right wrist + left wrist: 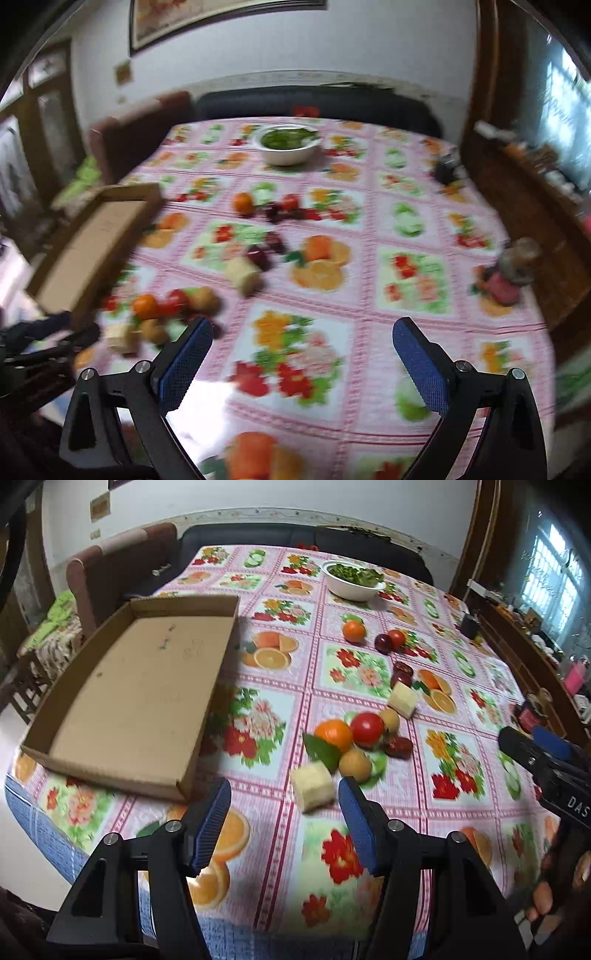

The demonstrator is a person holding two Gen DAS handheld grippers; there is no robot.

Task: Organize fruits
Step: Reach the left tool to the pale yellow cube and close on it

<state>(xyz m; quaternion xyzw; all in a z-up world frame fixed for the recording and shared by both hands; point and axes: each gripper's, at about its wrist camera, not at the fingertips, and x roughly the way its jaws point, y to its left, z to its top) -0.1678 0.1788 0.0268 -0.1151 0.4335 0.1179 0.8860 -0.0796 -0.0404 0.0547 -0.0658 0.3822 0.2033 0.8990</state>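
Left gripper: the left gripper (284,823) hovers over the near part of the desk (369,686) with its blue-padded jaws spread wide and nothing between them.
Nearest piece: a pale yellow cube (312,785) lies on the cloth just ahead of the jaw gap, slightly toward the right finger.
Near cluster: behind the cube sit an orange (334,734) with a green leaf, a red tomato (366,729), two tan round fruits (355,764) and a dark red date (398,746), touching or nearly so.
Farther fruit: a second pale cube (402,700) with two dark dates beside it lies mid-desk; beyond, another orange (354,631), a dark plum and a red fruit sit together.
Right gripper: the right gripper (301,363) is held wide apart, gripping nothing, over bare cloth well right of the near cluster; this view is motion-blurred.
Box: a shallow cardboard box (140,698) lies open at the left of the desk, its near corner just ahead of the left finger.
Edges: the desk's near edge runs under both grippers; the box reaches close to the left edge.
Open room: bare printed cloth lies between box and fruit.
Far end: a white bowl (352,579) of greens stands well apart.
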